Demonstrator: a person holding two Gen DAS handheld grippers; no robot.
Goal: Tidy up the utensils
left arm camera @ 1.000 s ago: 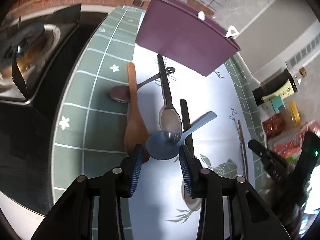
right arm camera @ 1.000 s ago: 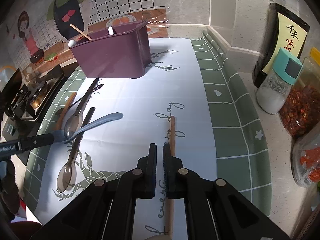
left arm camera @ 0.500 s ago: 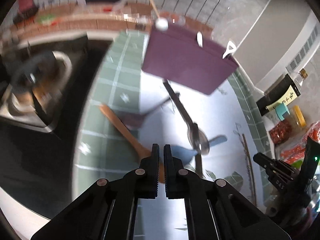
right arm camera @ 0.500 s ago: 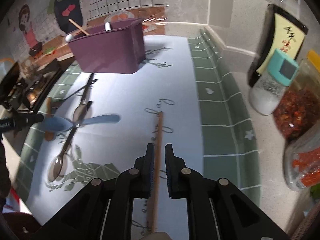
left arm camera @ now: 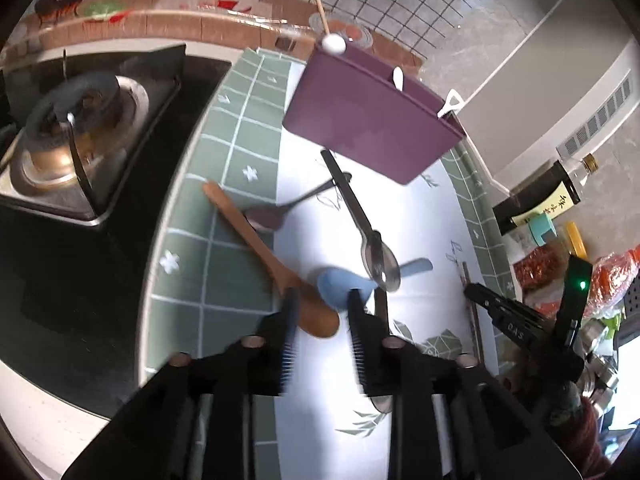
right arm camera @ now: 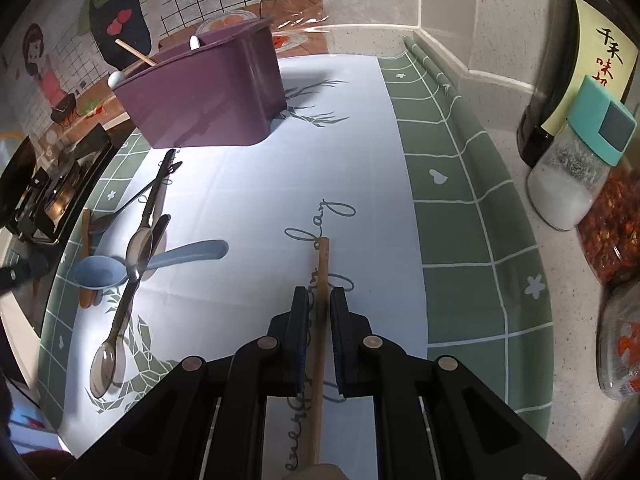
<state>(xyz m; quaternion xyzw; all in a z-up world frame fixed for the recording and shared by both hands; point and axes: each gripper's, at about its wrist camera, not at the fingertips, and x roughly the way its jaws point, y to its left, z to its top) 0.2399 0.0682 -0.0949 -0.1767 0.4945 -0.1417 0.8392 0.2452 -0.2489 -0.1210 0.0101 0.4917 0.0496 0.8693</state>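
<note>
My left gripper point(left arm camera: 323, 300) hovers low over a pile of spoons, its jaws opening. The bowl of a wooden spoon point(left arm camera: 260, 240) lies under the gap, and neither pad touches it. A blue spoon point(left arm camera: 340, 284) sits just beyond, crossed by a clear grey spoon point(left arm camera: 380, 260). A dark spoon point(left arm camera: 268, 216) lies further back. The purple utensil box point(left arm camera: 368, 120) stands behind them with a few handles sticking out. My right gripper point(right arm camera: 320, 294) straddles a thin wooden handle point(right arm camera: 322, 272) on the mat. Its jaws are opening, with a gap on both sides of the handle.
A gas stove point(left arm camera: 68, 140) borders the green-and-white mat point(right arm camera: 460, 200) on the left. A dark sauce bottle point(right arm camera: 576, 60), a salt shaker point(right arm camera: 572, 176) and a jar of red chili point(right arm camera: 616, 220) stand at the right. Another clear spoon point(right arm camera: 106, 364) lies near the mat's front left.
The left gripper shut, then opened again; the wooden spoon swung so that its handle points up-left, and the blue spoon shifted. The right gripper slid over the wooden handle and its jaws parted slightly.
</note>
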